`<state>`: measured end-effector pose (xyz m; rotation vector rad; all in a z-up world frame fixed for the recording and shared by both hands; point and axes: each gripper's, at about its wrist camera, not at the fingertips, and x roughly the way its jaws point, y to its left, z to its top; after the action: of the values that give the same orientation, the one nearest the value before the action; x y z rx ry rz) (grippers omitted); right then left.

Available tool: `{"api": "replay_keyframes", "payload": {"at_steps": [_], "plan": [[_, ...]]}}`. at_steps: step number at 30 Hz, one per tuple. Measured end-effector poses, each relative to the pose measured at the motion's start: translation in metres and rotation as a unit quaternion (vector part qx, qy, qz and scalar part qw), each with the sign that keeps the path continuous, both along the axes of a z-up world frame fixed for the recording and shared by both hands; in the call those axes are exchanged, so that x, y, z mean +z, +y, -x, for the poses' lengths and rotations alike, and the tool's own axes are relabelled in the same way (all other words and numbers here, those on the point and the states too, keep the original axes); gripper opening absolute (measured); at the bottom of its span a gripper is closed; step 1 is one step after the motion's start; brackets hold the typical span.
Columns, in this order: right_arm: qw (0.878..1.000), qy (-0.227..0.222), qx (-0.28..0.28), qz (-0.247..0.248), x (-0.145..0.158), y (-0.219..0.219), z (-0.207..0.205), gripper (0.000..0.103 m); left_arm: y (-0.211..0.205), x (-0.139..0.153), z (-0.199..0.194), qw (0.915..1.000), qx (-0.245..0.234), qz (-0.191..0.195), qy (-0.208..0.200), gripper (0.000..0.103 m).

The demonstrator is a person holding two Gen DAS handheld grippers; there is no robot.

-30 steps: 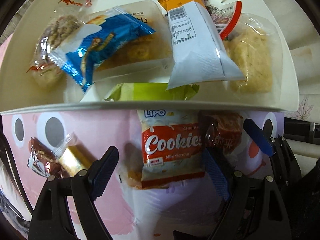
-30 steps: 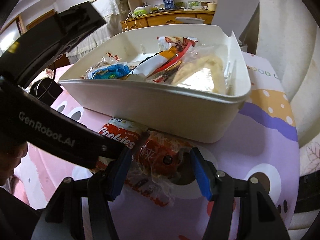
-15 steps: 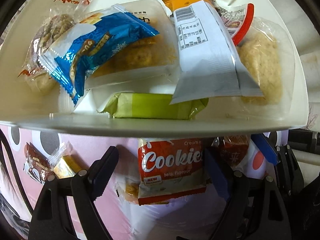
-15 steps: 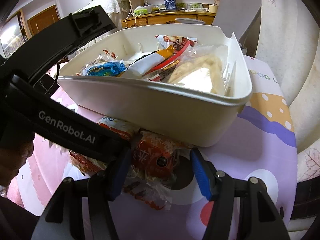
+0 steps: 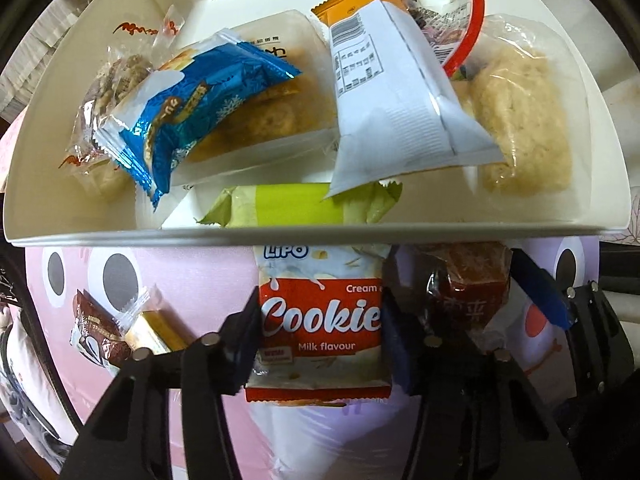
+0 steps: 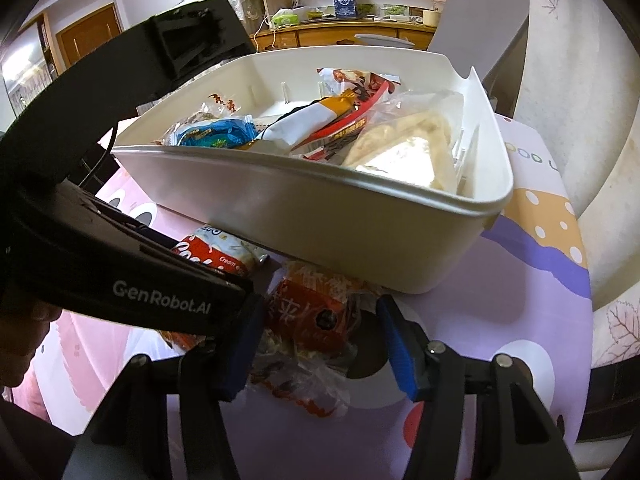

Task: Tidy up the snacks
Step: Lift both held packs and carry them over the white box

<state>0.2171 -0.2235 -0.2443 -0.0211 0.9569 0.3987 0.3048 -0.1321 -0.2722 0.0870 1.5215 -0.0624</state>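
Black tongs [image 5: 320,344], blue pads [image 6: 394,340]

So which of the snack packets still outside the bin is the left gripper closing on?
The Lipo Cookies packet, red and white, squeezed between the left gripper's jaws.

The cookie packet [image 5: 320,320] is red and white, the bin [image 6: 360,232] cream (its far-left wrapper [image 5: 192,108] bright blue), the tablecloth [image 6: 500,280] pink-lilac with eye spots.

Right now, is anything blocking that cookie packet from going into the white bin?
Only the bin's near wall. The left gripper, jaws just closed, clamps the cookie packet, which must clear that rim.
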Motion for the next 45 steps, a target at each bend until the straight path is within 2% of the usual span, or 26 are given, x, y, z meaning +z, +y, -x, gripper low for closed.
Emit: {"api": "replay_keyframes", "payload": {"at_steps": [1, 4, 7, 17, 28, 31, 36, 45], "plan": [[1.000, 0.002, 0.001, -0.003, 0.000, 0.000, 0.000, 0.053, 0.000, 0.001, 0.000, 1.0000, -0.001, 0.000, 0.000, 0.045], [1.000, 0.010, 0.008, -0.011, -0.001, 0.001, 0.002, 0.046, -0.003, 0.007, 0.011, 1.0000, -0.001, 0.003, 0.006, 0.044], [1.000, 0.012, 0.007, -0.010, 0.000, 0.001, 0.004, 0.046, 0.003, 0.010, 0.014, 0.9998, 0.008, 0.008, 0.013, 0.044], [0.999, 0.035, -0.013, -0.014, 0.002, -0.005, 0.012, 0.046, 0.021, 0.030, 0.033, 0.9999, 0.014, 0.005, -0.001, 0.044], [0.997, 0.054, -0.013, -0.045, 0.025, -0.005, 0.024, 0.046, 0.062, 0.085, 0.054, 0.9984, 0.049, 0.002, -0.027, 0.044], [0.996, 0.051, -0.010, -0.067, 0.039, -0.003, 0.023, 0.046, 0.081, 0.102, 0.055, 0.9969, 0.072, 0.013, -0.027, 0.044], [0.996, 0.025, 0.010, -0.080, 0.065, 0.007, 0.018, 0.046, 0.103, 0.142, 0.049, 0.9940, 0.094, 0.017, -0.055, 0.044], [0.994, -0.036, 0.031, -0.094, 0.114, 0.024, -0.003, 0.046, 0.122, 0.192, 0.024, 0.9888, 0.103, 0.025, -0.105, 0.044]]}}
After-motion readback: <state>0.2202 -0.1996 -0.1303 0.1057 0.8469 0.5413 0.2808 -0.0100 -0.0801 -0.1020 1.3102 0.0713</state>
